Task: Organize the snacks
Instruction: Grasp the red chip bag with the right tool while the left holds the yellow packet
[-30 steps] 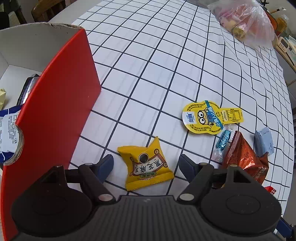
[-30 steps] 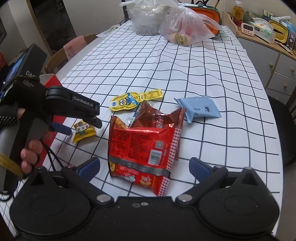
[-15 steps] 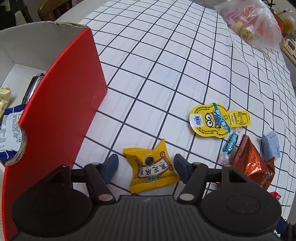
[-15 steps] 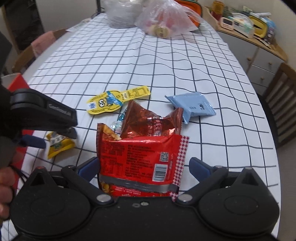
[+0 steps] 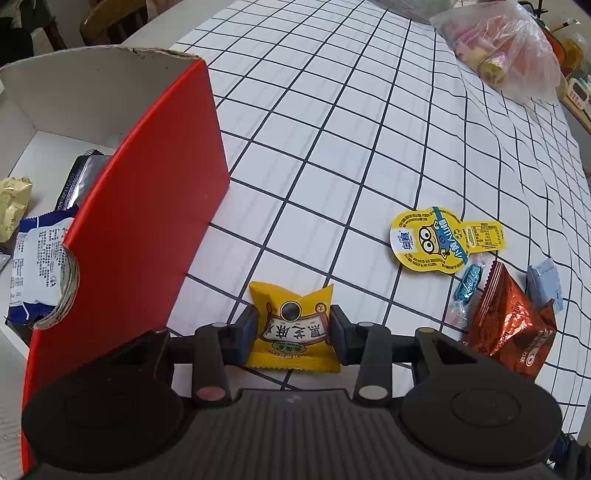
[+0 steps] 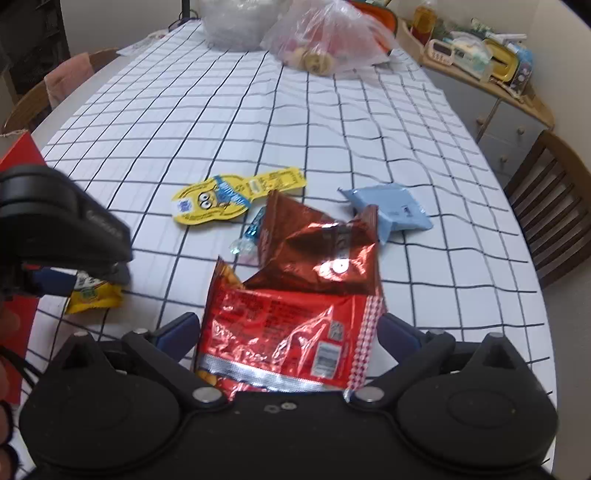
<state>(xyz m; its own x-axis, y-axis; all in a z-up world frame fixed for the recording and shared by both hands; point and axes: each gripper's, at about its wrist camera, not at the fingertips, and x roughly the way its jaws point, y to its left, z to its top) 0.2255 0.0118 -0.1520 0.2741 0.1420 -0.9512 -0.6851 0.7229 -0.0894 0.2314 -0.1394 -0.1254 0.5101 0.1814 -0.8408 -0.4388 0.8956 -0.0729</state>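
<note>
On the checked desk [image 5: 332, 155], just beside the red wall of an open cardboard box [image 5: 147, 206], the left gripper [image 5: 293, 330] has its jaws clenched on the two sides of a small yellow snack packet [image 5: 291, 328]. The packet lies flat, its long axis running straight out along the fingers, the crimped far end pointing toward the desk's far edge. Inside the box lie a blue-and-white packet [image 5: 35, 266], a dark foil packet [image 5: 79, 177] and a pale yellow wrapper [image 5: 13, 206].

Near the desk's right edge, the right gripper [image 6: 286, 332] hangs over a red snack bag [image 6: 284, 336] with its jaws released, one blue pad to either side of the bag; whether they touch it cannot be told. The bag's long axis runs away from the gripper. Its far end overlaps a crumpled copper-red foil bag [image 6: 317, 243]. Just beyond sit a blue wrapped candy [image 6: 255, 227], a yellow cartoon-printed sachet [image 6: 229, 197] lying crosswise, and a light blue packet [image 6: 391, 210] touching the foil bag's corner. At the desk's far edge rest a clear plastic bag of snacks [image 6: 325, 40] and a second, cloudier bag [image 6: 232, 22].
</note>
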